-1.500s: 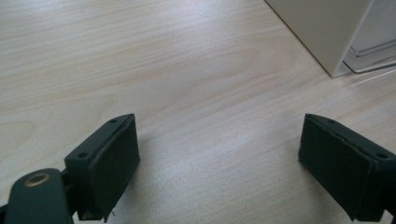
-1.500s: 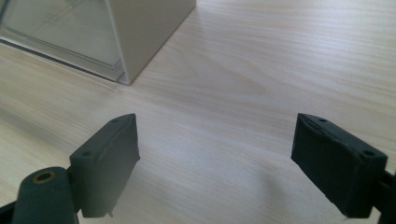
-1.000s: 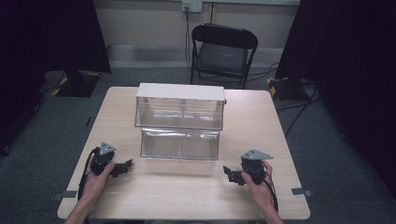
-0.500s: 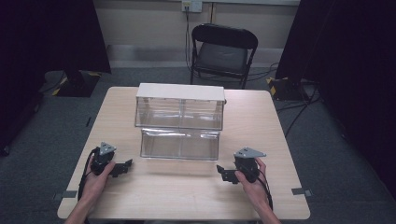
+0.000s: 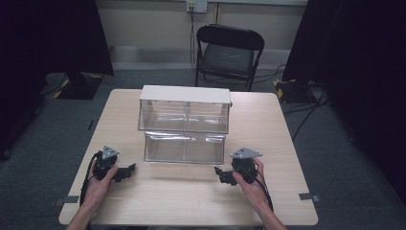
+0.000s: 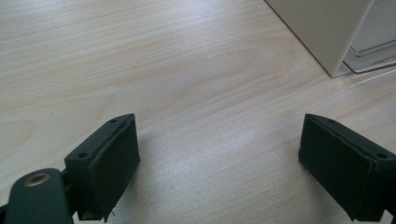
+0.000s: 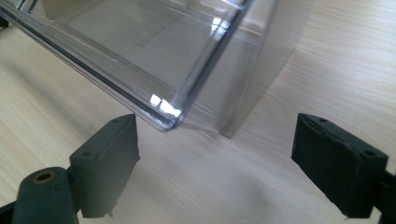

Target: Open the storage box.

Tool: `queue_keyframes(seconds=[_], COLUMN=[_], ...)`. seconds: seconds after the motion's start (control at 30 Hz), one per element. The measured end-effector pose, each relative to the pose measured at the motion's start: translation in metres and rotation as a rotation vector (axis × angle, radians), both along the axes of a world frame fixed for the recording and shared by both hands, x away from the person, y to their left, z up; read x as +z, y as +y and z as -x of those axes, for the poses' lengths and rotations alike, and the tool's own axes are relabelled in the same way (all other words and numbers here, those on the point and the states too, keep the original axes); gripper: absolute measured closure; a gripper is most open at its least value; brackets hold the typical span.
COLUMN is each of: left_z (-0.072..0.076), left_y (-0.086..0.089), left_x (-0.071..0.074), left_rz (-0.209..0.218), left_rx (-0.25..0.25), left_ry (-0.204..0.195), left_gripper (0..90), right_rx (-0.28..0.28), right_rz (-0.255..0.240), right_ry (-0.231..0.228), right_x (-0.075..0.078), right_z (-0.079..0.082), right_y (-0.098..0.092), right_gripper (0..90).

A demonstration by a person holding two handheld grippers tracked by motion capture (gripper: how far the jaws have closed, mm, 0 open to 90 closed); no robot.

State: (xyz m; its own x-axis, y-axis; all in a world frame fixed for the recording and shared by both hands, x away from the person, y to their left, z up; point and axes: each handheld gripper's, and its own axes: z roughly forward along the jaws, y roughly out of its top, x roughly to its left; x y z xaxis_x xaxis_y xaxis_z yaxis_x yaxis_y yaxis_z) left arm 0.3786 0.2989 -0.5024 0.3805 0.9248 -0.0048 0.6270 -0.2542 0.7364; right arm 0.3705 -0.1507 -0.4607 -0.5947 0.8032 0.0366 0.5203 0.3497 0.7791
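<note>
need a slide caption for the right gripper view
Open right tongs face the near corner of the clear drawer on the wooden table.

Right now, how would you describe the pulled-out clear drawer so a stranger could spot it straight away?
Start at the wooden table and find the white-topped clear cabinet at its middle. The clear drawer juts from the cabinet's near side toward the person, between the left gripper and the right gripper. Unlike the cabinet, it has no white top and sits lower.
</note>
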Motion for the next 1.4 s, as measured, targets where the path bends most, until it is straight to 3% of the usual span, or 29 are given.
queue_keyframes(seconds=[0.43, 1.4], left_z=[0.000, 0.000], left_y=[0.000, 0.000], left_x=[0.000, 0.000], left_rz=[-0.001, 0.000], left_rx=[0.000, 0.000], left_ry=[0.000, 0.000], left_gripper=[11.7, 11.7], right_rx=[0.014, 0.055], right_rz=[-0.031, -0.044], right_ry=[0.004, -0.032], right_x=[-0.005, 0.003], right_z=[-0.010, -0.004], right_y=[0.014, 0.018], right_gripper=[13.9, 13.9])
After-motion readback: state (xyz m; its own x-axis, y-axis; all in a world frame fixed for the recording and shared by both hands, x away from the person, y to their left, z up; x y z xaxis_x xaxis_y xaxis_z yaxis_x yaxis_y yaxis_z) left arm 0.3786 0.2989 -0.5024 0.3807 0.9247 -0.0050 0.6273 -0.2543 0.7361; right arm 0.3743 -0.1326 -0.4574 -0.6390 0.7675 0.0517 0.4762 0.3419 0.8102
